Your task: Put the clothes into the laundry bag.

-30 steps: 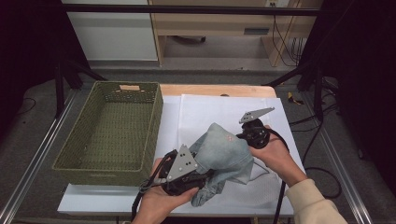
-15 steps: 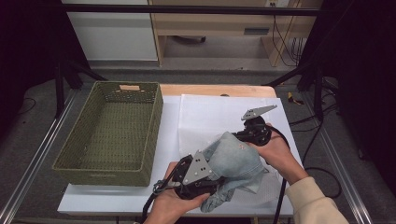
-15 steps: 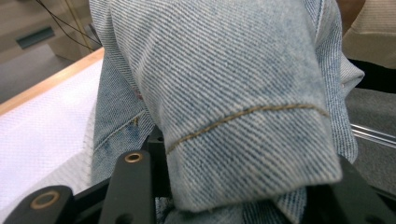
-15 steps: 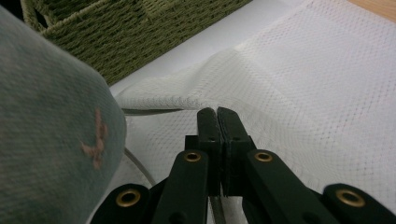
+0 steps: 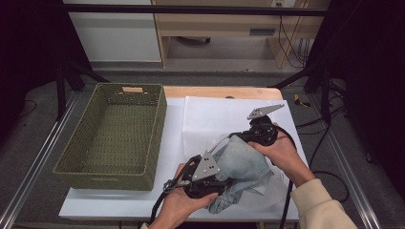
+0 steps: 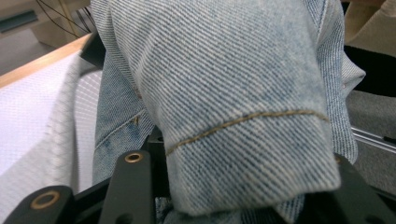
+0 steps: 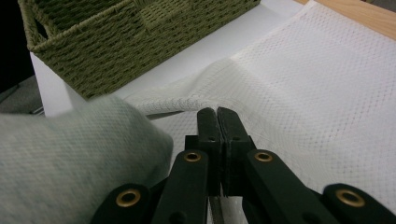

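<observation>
Left gripper (image 5: 224, 180), jaws clamped on the folded denim garment (image 5: 248, 164), has slid rightward with it; right gripper (image 7: 218, 116) shut, apparently pinching white mesh cloth (image 7: 299, 93); folding likely under way.

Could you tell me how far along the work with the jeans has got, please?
Done: nothing is packed; the basket holds nothing. In hand: the jeans sit bunched on the white cloth, draped over the left claw, while the right claw is shut at their far edge. Left: probably folding them flat and moving them to the basket.
</observation>
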A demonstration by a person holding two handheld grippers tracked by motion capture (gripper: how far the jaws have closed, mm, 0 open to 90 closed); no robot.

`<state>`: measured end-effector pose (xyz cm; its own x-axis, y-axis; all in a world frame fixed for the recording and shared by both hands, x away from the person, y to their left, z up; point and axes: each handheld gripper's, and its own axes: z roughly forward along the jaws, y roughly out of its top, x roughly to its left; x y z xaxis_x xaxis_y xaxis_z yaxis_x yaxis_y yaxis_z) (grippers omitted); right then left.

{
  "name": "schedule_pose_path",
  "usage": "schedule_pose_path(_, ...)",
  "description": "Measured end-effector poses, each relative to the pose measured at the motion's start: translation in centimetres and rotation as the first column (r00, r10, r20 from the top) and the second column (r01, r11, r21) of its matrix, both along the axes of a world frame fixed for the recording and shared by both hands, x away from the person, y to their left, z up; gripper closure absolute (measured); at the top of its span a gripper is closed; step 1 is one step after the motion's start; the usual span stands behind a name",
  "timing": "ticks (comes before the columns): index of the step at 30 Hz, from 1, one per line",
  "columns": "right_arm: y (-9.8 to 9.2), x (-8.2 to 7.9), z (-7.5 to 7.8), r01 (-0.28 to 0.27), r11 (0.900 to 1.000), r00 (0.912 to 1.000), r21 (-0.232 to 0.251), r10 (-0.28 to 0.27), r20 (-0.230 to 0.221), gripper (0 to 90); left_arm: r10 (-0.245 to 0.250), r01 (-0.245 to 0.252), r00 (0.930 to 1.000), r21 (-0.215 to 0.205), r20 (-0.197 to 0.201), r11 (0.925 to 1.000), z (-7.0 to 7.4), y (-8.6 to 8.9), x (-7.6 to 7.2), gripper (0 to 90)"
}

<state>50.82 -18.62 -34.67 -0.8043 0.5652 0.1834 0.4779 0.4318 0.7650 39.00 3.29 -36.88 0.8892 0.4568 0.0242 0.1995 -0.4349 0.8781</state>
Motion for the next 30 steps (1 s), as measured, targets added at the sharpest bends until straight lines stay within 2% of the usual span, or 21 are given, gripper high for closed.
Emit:
schedule_pose_path(4, -0.2, 0.0, 0.1, 0.003, 1.0, 1.0, -0.001, -0.003, 0.004, 89.2, 0.008, -0.008, 1.0, 0.013, 0.006, 0.9999, -0.4, -0.5, 0.3, 52.0)
schedule_pose_path(5, -0.2, -0.1, 0.2, 0.003, 1.0, 1.0, 0.001, -0.003, 0.005, 89.2, 0.0, 0.0, 0.9999, 0.007, -0.015, 1.0, -0.6, -0.7, 0.4, 52.0)
schedule_pose_path(11, -0.5, -0.3, 0.4, 0.007, 1.0, 0.9996, -0.002, -0.007, 0.027, 89.2, 0.017, -0.017, 0.9992, 0.003, -0.035, 0.9999, -1.2, -1.2, 1.2, 52.0)
schedule_pose_path(17, -1.0, -0.5, 0.7, 0.015, 1.0, 0.9991, -0.004, -0.015, 0.039, 89.2, 0.028, -0.028, 0.9995, 0.02, -0.015, 0.9994, -1.5, -1.1, 1.6, 52.0)
schedule_pose_path(19, -1.1, -0.5, 0.9, 0.012, 1.0, 0.9987, 0.001, -0.012, 0.05, 89.2, 0.038, -0.037, 0.9986, 0.019, -0.037, 0.9991, -1.7, -1.1, 1.7, 51.9)
schedule_pose_path(22, -1.2, -0.7, 1.2, 0.011, 1.0, 0.9984, 0.004, -0.011, 0.056, 89.2, 0.05, -0.048, 0.9975, 0.028, -0.049, 0.9984, -1.9, -1.1, 2.0, 51.9)
schedule_pose_path(30, -1.2, -0.9, 1.7, 0.005, 1.0, 0.9978, -0.009, -0.005, 0.065, 89.2, 0.077, -0.074, 0.9949, 0.045, -0.065, 0.9962, -2.6, -1.3, 2.5, 51.6)
